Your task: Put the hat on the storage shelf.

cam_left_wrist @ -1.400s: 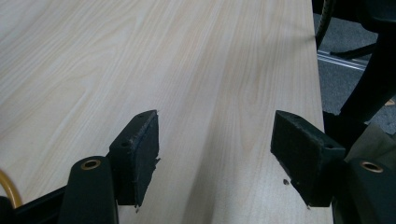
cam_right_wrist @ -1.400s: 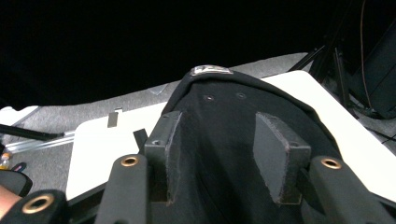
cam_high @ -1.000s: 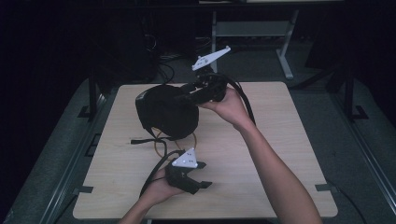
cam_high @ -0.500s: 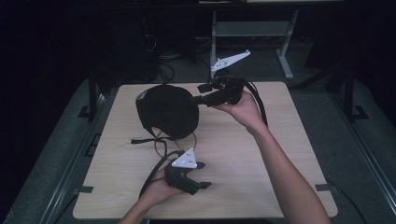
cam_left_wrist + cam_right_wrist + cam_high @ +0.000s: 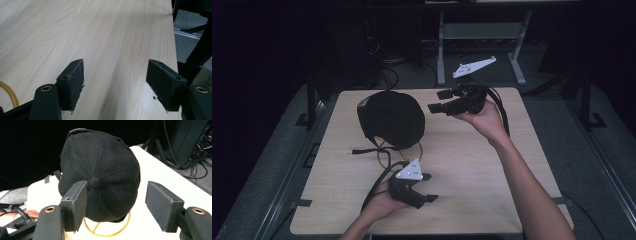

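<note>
A black cap point(image 5: 389, 117) sits on a gold wire stand point(image 5: 404, 150) at the back left of the wooden table point(image 5: 472, 170). My right gripper point(image 5: 435, 100) hovers just right of the cap, open, jaws pointing at it with a small gap between. In the right gripper view the cap point(image 5: 100, 167) fills the space ahead of the open right gripper point(image 5: 116, 192), with the gold stand point(image 5: 107, 231) below. My left gripper point(image 5: 430, 187) rests low near the front of the table, open. The left gripper point(image 5: 115, 72) frames bare wood and holds nothing.
A strap point(image 5: 362, 150) from the cap lies on the table to its left. Black cables point(image 5: 379, 185) trail from the left gripper across the front. A metal frame point(image 5: 482, 30) and floor cables point(image 5: 387, 62) stand behind the table. The table's right edge point(image 5: 173, 50) is near the left gripper.
My right gripper has drawn back to the right, away from the cap's side. The cap and the left gripper have stayed put.
</note>
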`<move>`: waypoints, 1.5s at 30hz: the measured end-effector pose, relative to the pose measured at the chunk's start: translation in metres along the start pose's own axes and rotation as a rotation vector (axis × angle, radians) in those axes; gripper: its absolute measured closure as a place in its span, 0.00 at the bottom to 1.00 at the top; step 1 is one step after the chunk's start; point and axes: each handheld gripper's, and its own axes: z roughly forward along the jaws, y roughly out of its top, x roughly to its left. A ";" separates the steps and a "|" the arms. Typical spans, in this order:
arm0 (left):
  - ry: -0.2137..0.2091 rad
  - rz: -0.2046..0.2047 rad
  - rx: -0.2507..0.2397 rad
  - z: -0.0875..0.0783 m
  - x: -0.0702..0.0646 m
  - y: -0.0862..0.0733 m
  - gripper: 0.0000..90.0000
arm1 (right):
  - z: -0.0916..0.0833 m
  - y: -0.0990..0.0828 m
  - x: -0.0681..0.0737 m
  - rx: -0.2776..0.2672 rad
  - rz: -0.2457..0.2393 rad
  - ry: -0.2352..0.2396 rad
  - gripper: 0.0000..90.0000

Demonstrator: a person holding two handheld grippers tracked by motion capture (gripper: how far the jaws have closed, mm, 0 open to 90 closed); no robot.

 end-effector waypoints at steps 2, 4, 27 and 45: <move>0.001 -0.001 -0.001 0.000 0.000 0.000 0.33 | -0.002 -0.002 -0.002 0.001 0.001 -0.005 0.36; 0.000 0.000 -0.001 0.000 0.000 0.000 0.33 | -0.004 -0.005 -0.003 0.005 0.004 -0.011 0.36; 0.000 0.004 0.006 0.001 0.000 -0.001 0.33 | -0.026 -0.026 -0.011 0.016 0.034 -0.056 0.31; 0.002 -0.002 0.020 0.003 0.001 -0.003 0.31 | -0.048 -0.058 -0.016 0.022 0.070 -0.082 0.28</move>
